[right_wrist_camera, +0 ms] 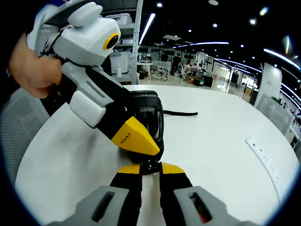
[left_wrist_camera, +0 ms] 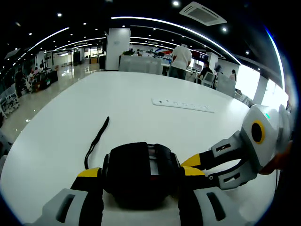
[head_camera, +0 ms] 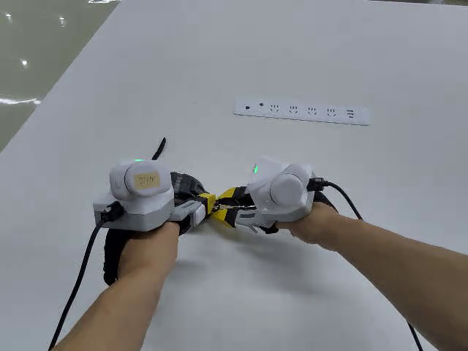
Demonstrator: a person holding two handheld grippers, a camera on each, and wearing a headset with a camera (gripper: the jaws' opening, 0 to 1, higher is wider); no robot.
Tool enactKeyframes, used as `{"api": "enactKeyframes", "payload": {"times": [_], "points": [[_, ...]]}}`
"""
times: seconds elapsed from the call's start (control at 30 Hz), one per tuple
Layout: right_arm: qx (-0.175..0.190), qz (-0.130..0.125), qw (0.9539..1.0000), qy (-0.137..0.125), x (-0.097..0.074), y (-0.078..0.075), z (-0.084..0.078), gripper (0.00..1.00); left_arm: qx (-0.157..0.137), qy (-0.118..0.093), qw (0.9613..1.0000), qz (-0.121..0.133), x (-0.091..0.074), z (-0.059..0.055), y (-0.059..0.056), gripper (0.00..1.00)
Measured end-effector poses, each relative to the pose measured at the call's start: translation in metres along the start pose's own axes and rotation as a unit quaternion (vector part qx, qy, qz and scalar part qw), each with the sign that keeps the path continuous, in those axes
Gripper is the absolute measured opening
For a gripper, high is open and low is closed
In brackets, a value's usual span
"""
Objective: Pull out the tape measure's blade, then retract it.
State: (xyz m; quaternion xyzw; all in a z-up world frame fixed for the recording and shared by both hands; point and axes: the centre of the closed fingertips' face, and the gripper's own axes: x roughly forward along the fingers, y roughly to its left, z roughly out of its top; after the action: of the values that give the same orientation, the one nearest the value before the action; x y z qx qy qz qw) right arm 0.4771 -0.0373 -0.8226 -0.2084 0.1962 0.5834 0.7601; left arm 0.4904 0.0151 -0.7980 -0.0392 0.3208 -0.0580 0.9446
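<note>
Left tongs (left_wrist_camera: pixel 141 173) clasp tape measure (left_wrist_camera: pixel 141 162), pointing rightward

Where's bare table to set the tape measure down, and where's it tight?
Bare: table between power strip and tape measure, and left of the strap. Tight: where left gripper and right gripper meet on it.

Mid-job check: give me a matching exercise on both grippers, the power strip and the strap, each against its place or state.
1. left gripper
2. right gripper
3. power strip
4. strap

A. lies on the table beyond the tape measure
B. shut on the blade tip
C. lies far out, apart from everything else
D. clamped around the tape measure's black body

Pairs: 1-D, 2-B, 3-C, 4-A
</note>
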Motion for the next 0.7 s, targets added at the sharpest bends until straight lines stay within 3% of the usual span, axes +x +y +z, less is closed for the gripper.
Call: {"api": "enactKeyframes", "payload": {"times": [0.7], "points": [[-0.005, 0.001, 0.9999, 0.012, 0.001, 0.0042, -0.0037, 0.14, 0.022, 0.006, 0.9997, -0.005, 0.0022, -0.002, -0.0016, 0.63]]}}
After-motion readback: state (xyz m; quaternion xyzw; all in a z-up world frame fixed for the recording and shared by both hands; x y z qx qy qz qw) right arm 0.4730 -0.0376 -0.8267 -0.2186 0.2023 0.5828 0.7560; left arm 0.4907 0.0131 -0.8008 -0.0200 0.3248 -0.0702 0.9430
